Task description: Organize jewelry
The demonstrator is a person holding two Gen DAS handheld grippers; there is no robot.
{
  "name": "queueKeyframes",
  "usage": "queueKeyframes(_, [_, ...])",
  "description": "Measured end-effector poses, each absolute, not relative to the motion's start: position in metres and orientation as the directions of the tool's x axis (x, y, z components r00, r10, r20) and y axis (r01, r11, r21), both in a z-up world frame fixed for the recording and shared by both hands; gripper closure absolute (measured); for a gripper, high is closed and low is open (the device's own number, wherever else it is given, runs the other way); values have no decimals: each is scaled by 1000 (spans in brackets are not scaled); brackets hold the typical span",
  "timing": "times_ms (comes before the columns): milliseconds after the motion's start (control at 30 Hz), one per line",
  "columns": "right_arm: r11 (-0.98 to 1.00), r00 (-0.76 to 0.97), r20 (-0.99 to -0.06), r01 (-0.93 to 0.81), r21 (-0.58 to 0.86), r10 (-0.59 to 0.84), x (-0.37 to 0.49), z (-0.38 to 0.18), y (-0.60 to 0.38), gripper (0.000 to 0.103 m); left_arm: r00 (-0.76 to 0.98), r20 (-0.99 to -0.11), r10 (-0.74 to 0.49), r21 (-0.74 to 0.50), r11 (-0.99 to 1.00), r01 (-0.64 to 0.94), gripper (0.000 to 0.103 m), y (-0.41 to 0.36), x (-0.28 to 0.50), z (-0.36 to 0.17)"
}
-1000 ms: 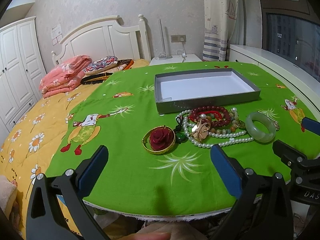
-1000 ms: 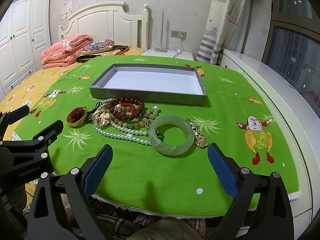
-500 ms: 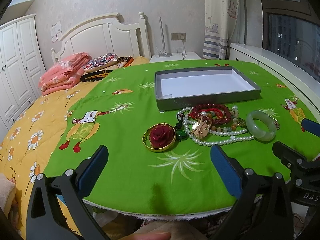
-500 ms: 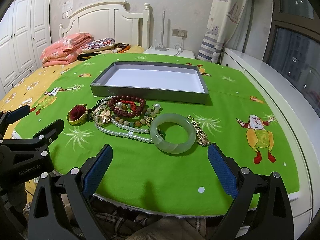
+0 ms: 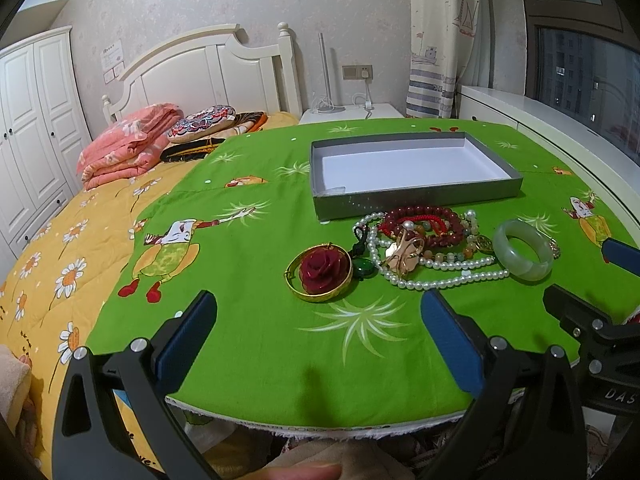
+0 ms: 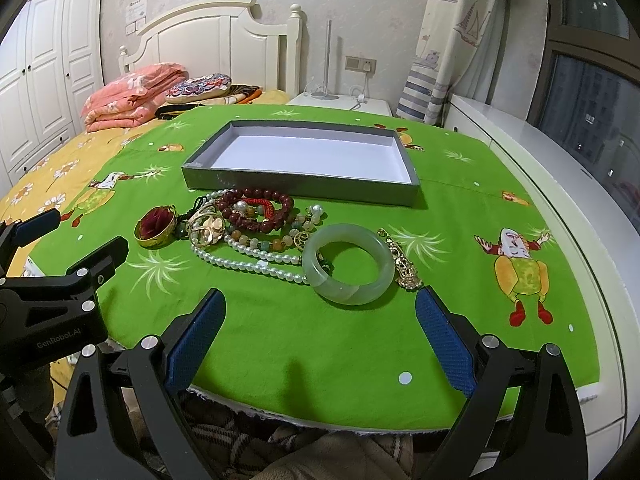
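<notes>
a: where is the jewelry?

b: it lies in a heap on the green cloth [image 5: 248,360], just in front of the grey tray [image 6: 304,184]. a pale jade bangle [image 6: 349,263] sits at the right end of the heap, flat on the cloth, with a gold ornament [image 6: 404,260] touching its right side. a pearl necklace [image 6: 248,260] loops under the middle, tangled with a dark red bead bracelet [image 6: 256,206] and a gold-toned piece [image 5: 404,250].

a: and the left end?

b: a gold ring-shaped item with a red rose [image 5: 322,270] in it, and just beside that a dark green pendant [image 5: 363,267] on a black cord.

a: is anything in the tray?

b: its white floor shows bare in both views.

a: what about the tongs?

b: the left gripper [image 5: 318,338] hangs with its blue pads spread wide, gripping nothing, short of the rose piece. the right gripper [image 6: 320,334] is equally wide apart and holds nothing (its pads flank the near side of the bangle without touching it).

a: and beyond the cloth?

b: a yellow daisy quilt [image 5: 52,272], a folded pink blanket [image 5: 124,148], a white headboard [image 5: 208,72] and a white wardrobe [image 5: 36,120].
</notes>
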State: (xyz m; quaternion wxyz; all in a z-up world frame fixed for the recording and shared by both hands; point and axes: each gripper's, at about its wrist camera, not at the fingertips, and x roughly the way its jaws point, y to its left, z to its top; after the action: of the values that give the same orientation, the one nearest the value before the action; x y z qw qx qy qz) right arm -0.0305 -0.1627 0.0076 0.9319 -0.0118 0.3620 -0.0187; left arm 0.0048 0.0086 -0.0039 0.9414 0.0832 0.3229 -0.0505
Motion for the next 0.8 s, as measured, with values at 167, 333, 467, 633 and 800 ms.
queueKeyframes(167, [999, 737, -675, 25, -37, -43, -31, 6, -162, 13, 784, -619, -42, 120, 982, 147, 4, 10, 4, -5])
queueKeyframes(333, [999, 734, -678, 24, -37, -43, -31, 5, -161, 13, 779, -625, -44, 117, 982, 149, 4, 11, 5, -7])
queueKeyframes(467, [999, 730, -682, 23, -34, -40, -31, 2, -161, 13, 774, -631, -46, 112, 982, 150, 4, 12, 6, -8])
queueKeyframes(633, [999, 723, -691, 20, -27, -33, -28, -1, -162, 13, 765, -643, -47, 108, 983, 151, 4, 12, 9, -11])
queueKeyframes(800, [999, 719, -694, 37, -12, -35, -23, -2, -174, 13, 750, -659, -48, 95, 985, 146, 4, 17, 15, -15])
